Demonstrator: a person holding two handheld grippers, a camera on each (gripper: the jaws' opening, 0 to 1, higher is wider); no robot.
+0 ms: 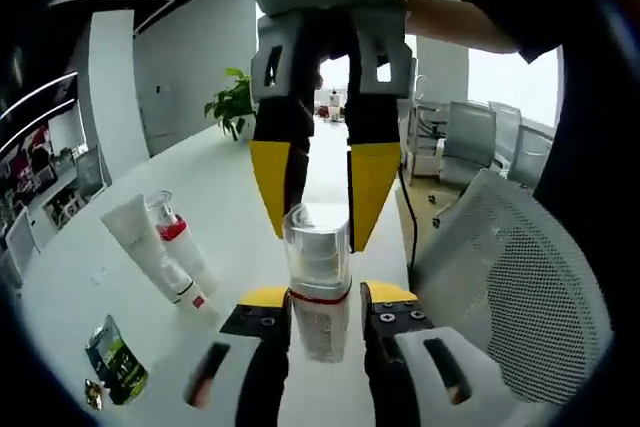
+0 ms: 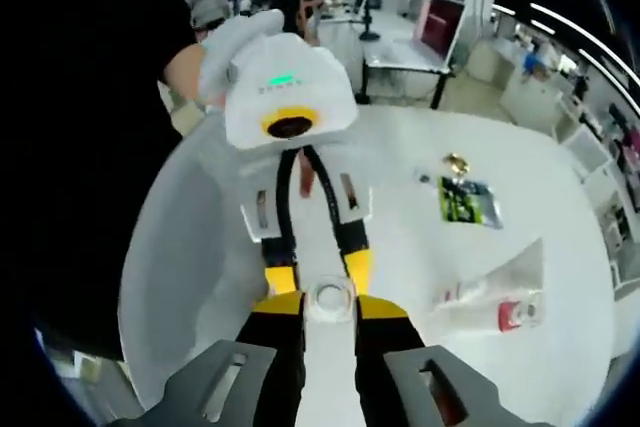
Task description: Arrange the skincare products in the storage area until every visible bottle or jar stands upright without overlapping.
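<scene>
Left gripper view: upright bottle (image 1: 319, 282) between both tongs (image 1: 324, 315)

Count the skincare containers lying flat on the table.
2: a white tube and a clear bottle with a red band, lying side by side on the table. Others may lie outside both views.

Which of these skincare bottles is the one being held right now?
The clear-capped bottle with the red band, pinched between both grippers' fingers. The white tube and the other red-banded bottle lie untouched on the table.

Clear-capped bottle (image 1: 318, 282) upright, white tube (image 1: 150, 250) lying flat
</scene>
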